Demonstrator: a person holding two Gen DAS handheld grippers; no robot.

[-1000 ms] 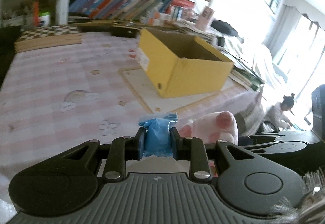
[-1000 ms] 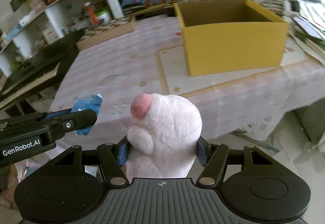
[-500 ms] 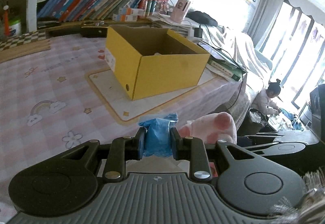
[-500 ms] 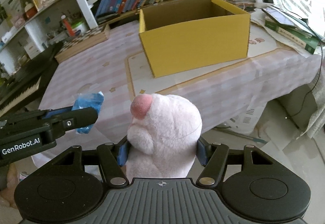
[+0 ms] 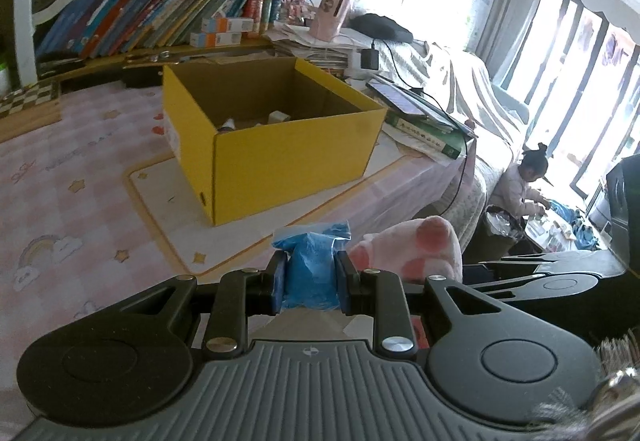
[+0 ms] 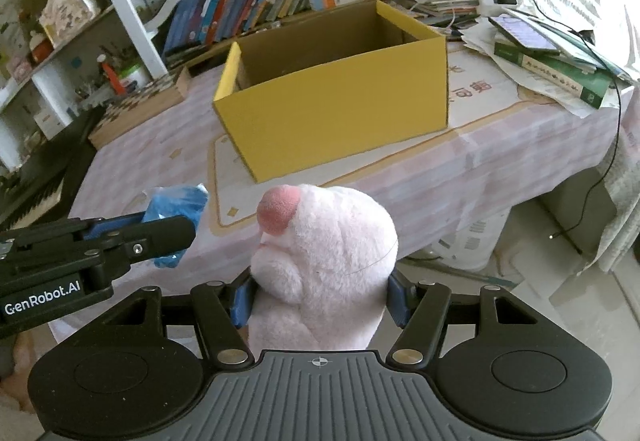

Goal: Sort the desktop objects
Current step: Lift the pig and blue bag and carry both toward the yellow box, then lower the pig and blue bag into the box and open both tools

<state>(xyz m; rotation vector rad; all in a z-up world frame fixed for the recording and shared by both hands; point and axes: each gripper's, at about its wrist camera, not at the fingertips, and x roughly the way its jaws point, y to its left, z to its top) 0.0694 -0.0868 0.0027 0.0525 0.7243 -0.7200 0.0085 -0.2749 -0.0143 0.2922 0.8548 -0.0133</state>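
Left claw (image 5: 310, 275) pinched a light, crinkly blue bag (image 5: 311, 265) mid-body; right claw (image 6: 320, 299) squeezed the soft plush (image 6: 324, 261) at its waist.

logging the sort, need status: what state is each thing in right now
left gripper: shut on blue bag, held in the air
right gripper: shut on pink plush, held in the air
yellow box: open top, upright on table, small items inside

Yellow box (image 5: 288, 165), pink-checked tablecloth (image 5: 80, 177)
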